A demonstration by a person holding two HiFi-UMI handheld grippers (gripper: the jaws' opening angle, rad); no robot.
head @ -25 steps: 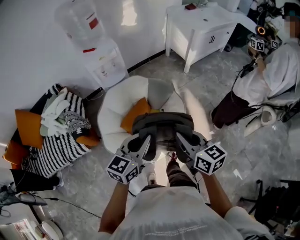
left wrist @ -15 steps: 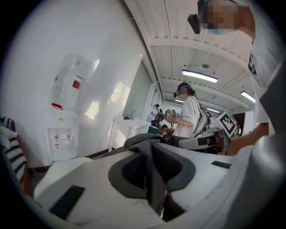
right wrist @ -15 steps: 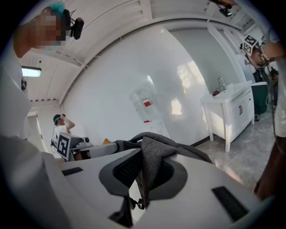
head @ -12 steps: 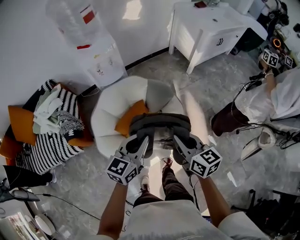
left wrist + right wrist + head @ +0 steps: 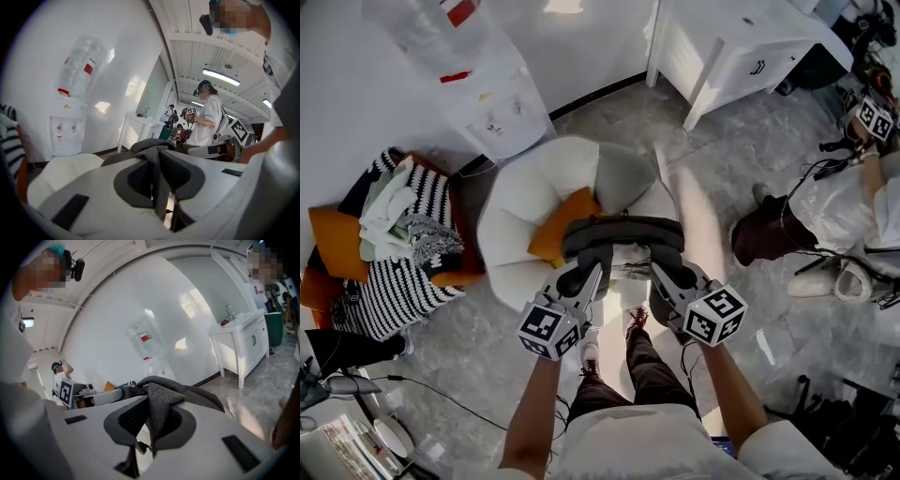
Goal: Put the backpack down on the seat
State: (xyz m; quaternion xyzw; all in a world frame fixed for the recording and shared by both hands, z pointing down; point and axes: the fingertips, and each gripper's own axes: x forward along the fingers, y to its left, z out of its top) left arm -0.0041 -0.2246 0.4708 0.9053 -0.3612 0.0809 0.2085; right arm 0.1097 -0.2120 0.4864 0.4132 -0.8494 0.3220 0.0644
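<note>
Left tool [image 5: 582,277] and right tool [image 5: 669,276] each pinch soft fabric atop the grey backpack [image 5: 623,234]. It looks limp and probably light, with the white seat [image 5: 520,202] just beyond.

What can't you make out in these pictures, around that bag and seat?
Head view: the backpack shows only its upper band; left gripper and right gripper cover the rest.
Head view: the backpack hides the seat beneath it, so contact cannot be told.
Head view: the top edge cuts the bottle on the water dispenser; label print too small.
</note>
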